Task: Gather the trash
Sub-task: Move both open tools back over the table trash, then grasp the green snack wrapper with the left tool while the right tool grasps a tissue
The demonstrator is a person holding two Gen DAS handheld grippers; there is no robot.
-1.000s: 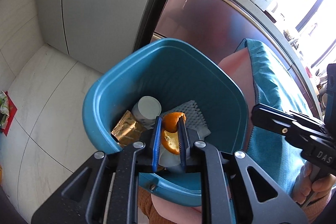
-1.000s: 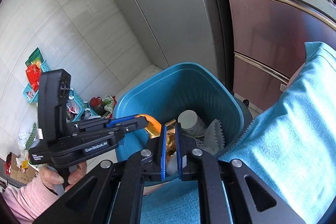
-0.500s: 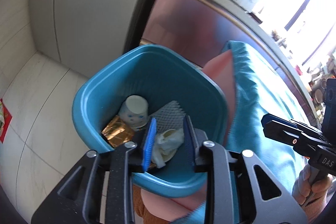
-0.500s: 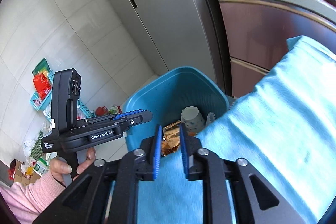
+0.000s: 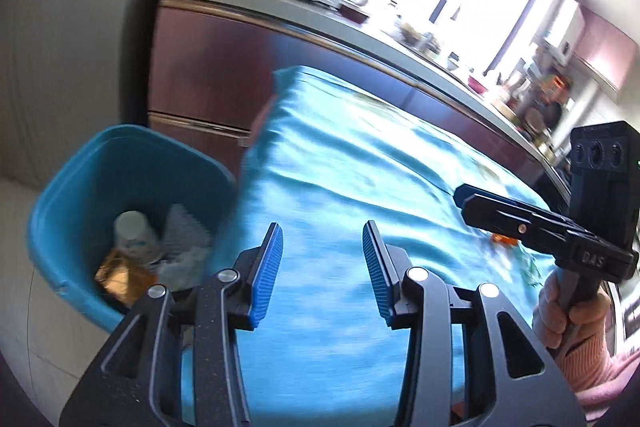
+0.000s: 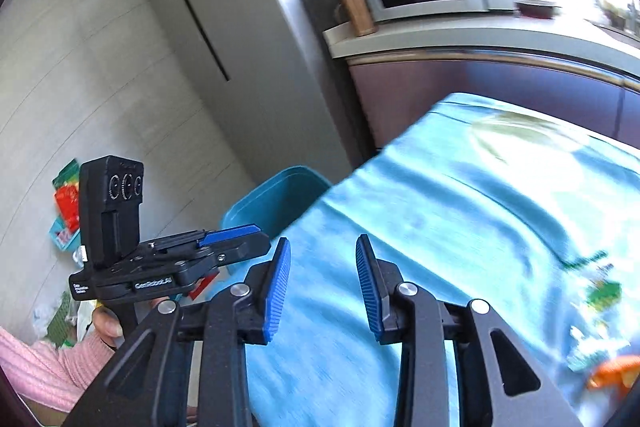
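Orange scrap (image 6: pixel 614 373) being lined up, far side of cloth (image 6: pixel 460 227) from bin (image 5: pixel 100 195)

Right gripper (image 6: pixel 322 285) is sitting nearer; both it & left gripper (image 5: pixel 322 269) being held spread, empty.

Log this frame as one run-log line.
left gripper: open, empty | right gripper: open, empty | bin: cup, wrapper inside | orange scrap: on tablecloth

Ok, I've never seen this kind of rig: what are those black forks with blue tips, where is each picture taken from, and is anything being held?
No robot arm here: a person holds a hand-held two-finger gripper in each hand, each with a fisheye camera looking along its blue fingers. One picture comes from the left gripper, the other from the right gripper. Each also shows the other tool from the side. Both are open and hold nothing. Below lies a table under a turquoise cloth, with orange scraps and blurred wrappers on it. Beside it stands a blue bin holding a paper cup and a gold wrapper.
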